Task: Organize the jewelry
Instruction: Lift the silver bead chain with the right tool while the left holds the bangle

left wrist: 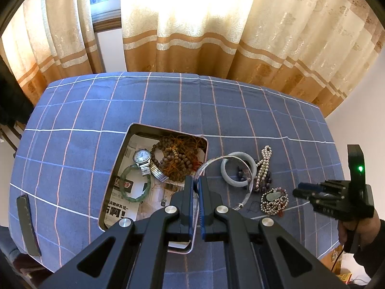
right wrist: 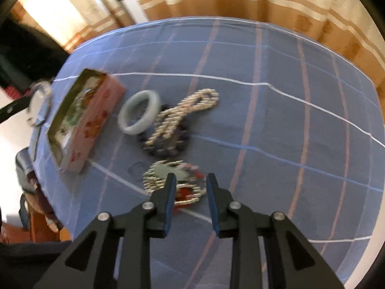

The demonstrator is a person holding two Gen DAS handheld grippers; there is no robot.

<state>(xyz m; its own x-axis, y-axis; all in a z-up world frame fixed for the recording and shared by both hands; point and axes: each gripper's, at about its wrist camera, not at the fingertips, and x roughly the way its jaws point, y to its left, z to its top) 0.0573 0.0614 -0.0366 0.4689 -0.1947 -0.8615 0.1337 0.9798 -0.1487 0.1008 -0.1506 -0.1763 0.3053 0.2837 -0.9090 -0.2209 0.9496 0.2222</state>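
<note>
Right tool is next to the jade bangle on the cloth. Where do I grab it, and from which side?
Pinch the pale jade bangle across its near-right rim, one finger inside the hole, coming straight down. It lies flat, and the pearl strand crowds its right edge, so stay clear of that.

In the tin (left wrist: 120,168): 1 watch (left wrist: 142,157), 1 green bangle (left wrist: 134,184), 1 heap of brown beads (left wrist: 178,159). Right of tin: 1 clear bangle (left wrist: 250,180), 1 pale jade bangle (left wrist: 238,168), 1 pearl strand (left wrist: 263,163), 1 dark bead strand (left wrist: 267,181), 1 pendant necklace (left wrist: 274,198). 2 grippers.
</note>
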